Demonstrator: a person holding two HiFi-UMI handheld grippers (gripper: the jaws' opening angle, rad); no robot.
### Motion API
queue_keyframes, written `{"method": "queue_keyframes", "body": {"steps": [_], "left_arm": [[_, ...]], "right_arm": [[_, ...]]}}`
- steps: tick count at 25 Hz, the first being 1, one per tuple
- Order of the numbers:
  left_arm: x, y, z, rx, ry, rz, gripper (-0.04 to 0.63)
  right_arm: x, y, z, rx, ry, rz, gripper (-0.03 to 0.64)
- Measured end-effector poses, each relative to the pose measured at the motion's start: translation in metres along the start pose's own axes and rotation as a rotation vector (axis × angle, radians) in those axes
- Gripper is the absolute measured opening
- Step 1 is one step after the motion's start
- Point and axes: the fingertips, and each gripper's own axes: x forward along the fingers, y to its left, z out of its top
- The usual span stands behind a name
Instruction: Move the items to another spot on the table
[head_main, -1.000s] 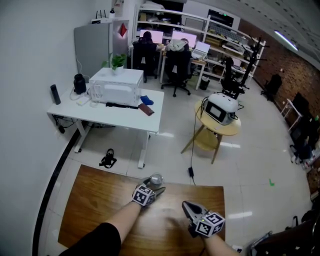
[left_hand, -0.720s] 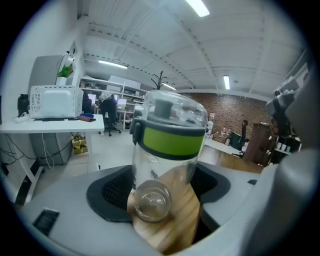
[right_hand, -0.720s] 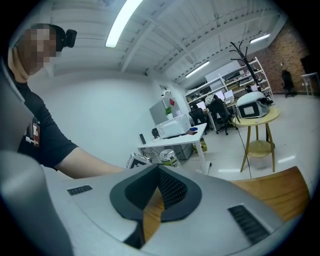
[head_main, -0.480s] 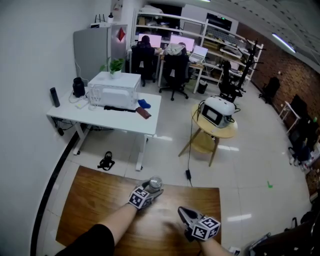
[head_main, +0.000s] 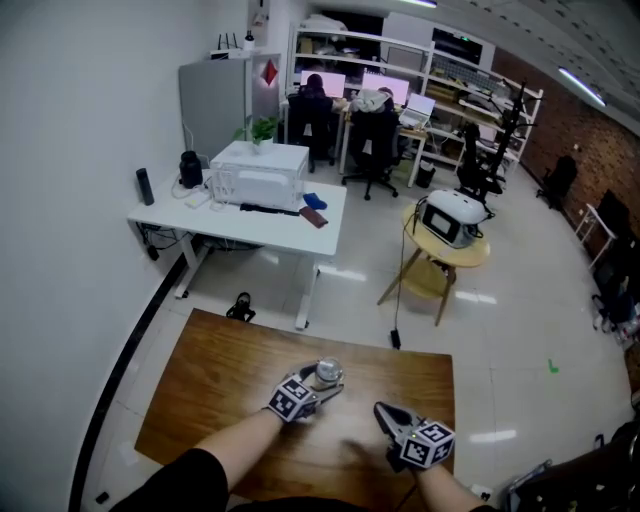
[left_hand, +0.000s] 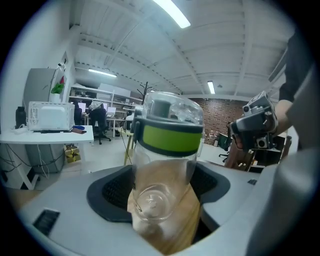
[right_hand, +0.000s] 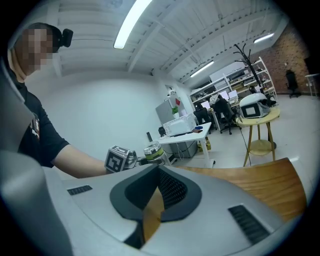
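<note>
Clamped on the green-banded clear jar (left_hand: 169, 135), our left gripper (head_main: 322, 381) has swung nearer the right gripper (head_main: 384, 411), whose jaws are pressed together and empty. The jar seems airborne, mid-move.

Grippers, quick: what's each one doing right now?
Left gripper: shut on the clear jar with the green-banded lid.
Right gripper: shut, holding nothing.
</note>
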Motion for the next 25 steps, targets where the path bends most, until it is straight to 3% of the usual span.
{"method": "queue_keyframes", "body": {"steps": [9, 13, 19, 25], "left_arm": [[-0.085, -0.076, -0.034, 0.052, 0.012, -0.129, 0.348], [-0.114, -0.113, -0.044, 0.059, 0.016, -0.141, 0.348], [-0.143, -0.167, -0.07, 0.025, 0.022, -0.081, 0.348], [-0.172, -0.221, -0.107, -0.044, 0.038, 0.012, 0.348]], "right_arm": [[-0.043, 0.1, -0.051, 0.01, -0.044, -0.074, -0.009], [-0.069, 0.13, -0.069, 0.023, -0.051, -0.071, -0.009], [-0.127, 0.158, -0.09, -0.008, -0.033, -0.028, -0.009], [-0.187, 0.192, -0.139, -0.007, 0.069, 0.085, -0.009]]}}
